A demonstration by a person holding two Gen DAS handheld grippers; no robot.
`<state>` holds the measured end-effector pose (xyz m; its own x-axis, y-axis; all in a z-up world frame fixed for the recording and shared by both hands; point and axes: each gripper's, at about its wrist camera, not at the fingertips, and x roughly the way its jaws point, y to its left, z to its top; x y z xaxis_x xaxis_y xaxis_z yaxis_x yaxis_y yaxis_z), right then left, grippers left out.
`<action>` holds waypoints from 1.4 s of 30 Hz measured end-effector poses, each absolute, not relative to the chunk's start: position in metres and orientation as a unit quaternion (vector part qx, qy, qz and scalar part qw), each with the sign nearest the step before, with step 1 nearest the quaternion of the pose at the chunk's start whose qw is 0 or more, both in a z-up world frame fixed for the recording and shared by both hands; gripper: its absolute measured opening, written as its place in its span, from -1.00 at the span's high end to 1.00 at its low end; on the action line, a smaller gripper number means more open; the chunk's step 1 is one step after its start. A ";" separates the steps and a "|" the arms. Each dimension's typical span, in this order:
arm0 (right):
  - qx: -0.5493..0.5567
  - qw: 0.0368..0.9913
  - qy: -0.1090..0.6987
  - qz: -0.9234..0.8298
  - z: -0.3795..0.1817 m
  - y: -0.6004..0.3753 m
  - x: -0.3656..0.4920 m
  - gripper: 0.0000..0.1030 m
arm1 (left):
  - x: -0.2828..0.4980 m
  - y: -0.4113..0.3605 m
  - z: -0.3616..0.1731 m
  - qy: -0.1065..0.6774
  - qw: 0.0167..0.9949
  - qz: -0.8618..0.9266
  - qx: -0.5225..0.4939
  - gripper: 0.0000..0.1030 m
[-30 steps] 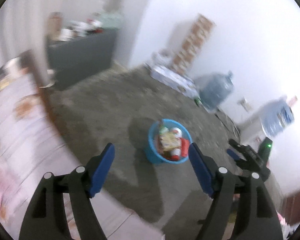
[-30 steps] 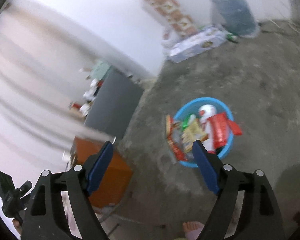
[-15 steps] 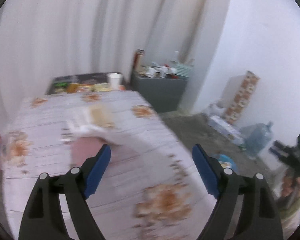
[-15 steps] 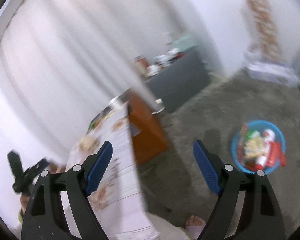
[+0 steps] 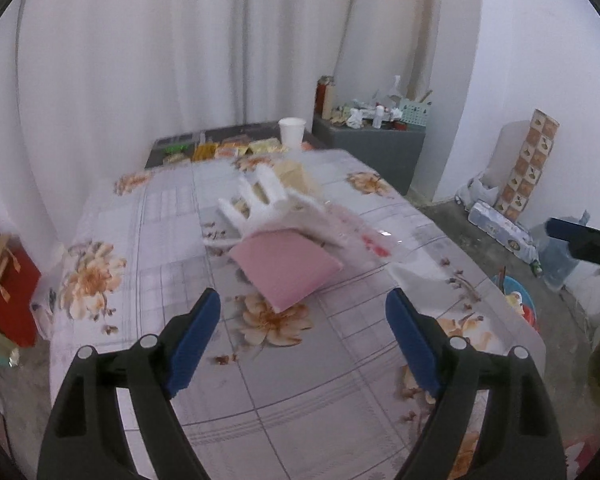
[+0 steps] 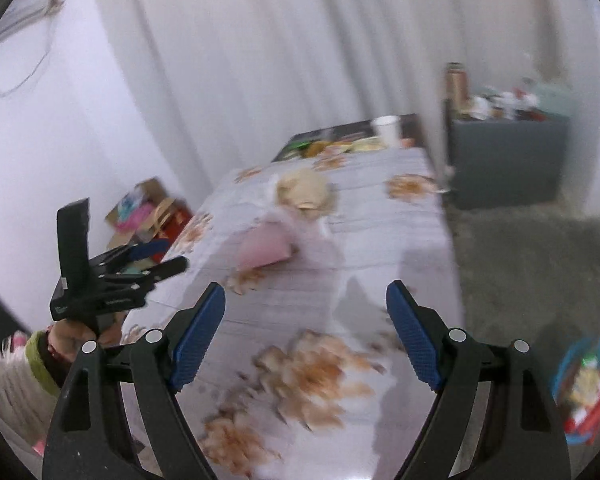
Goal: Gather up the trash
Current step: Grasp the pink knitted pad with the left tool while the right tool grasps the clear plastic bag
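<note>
both grippers, left [image 5: 302, 340] and right [image 6: 305, 340], hang empty with jaws apart above the table [image 5: 300, 392], so aim the left at the pink packet [image 5: 286, 266] at 12 o'clock, gripping its near edge, then carry it to the blue bin [image 6: 586, 394].

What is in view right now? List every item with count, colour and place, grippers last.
table: one, floral cloth, centre
pink packet: one, pink, mid-table
white glove: one, white, behind the packet
paper cup: one, white, far end of table
wrappers: several, yellow and green, far end
blue basin: one, blue, on floor, full of trash
grey cabinet: one, grey, cluttered top, by wall
water jug: one, bluish, floor right
red bag: one, red, floor left
left gripper: open, empty
right gripper: open, empty
</note>
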<state>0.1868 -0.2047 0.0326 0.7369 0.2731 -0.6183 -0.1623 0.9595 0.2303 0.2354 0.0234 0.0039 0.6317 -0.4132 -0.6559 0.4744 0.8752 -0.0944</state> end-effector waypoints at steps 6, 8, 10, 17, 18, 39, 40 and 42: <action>0.020 0.919 0.372 0.129 0.016 -0.159 0.253 -0.38 | 0.260 0.041 -0.009 0.381 0.891 -0.246 -0.007 -0.60; 0.003 0.914 0.388 0.121 0.006 -0.149 0.270 -0.30 | 0.266 0.043 -0.012 0.385 0.890 -0.245 -0.012 -0.60; -0.021 0.908 0.403 0.110 -0.008 -0.139 0.286 -0.21 | 0.269 0.044 -0.014 0.386 0.888 -0.248 -0.016 -0.60; -0.061 0.893 0.441 0.062 -0.042 -0.133 0.314 0.69 | 0.284 0.041 -0.025 0.402 0.875 -0.267 -0.032 -0.60; -0.048 0.894 0.441 0.062 -0.042 -0.137 0.313 0.71 | 0.287 0.040 -0.026 0.407 0.872 -0.270 -0.035 -0.60; 0.090 0.914 0.394 0.048 -0.021 -0.191 0.258 0.92 | 0.372 -0.022 -0.076 0.527 0.824 -0.177 -0.110 -0.84; 0.093 0.913 0.393 0.048 -0.022 -0.192 0.256 0.92 | 0.373 -0.026 -0.080 0.532 0.823 -0.167 -0.106 -0.84; 0.103 0.913 0.393 0.046 -0.025 -0.197 0.253 0.92 | 0.376 -0.029 -0.085 0.536 0.825 -0.153 -0.098 -0.84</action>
<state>0.2530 -0.1966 -0.0246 0.6875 0.1658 -0.7070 -0.0034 0.9743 0.2251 0.3759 -0.0287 -0.0846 0.3793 -0.3573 -0.8535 0.1474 0.9340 -0.3255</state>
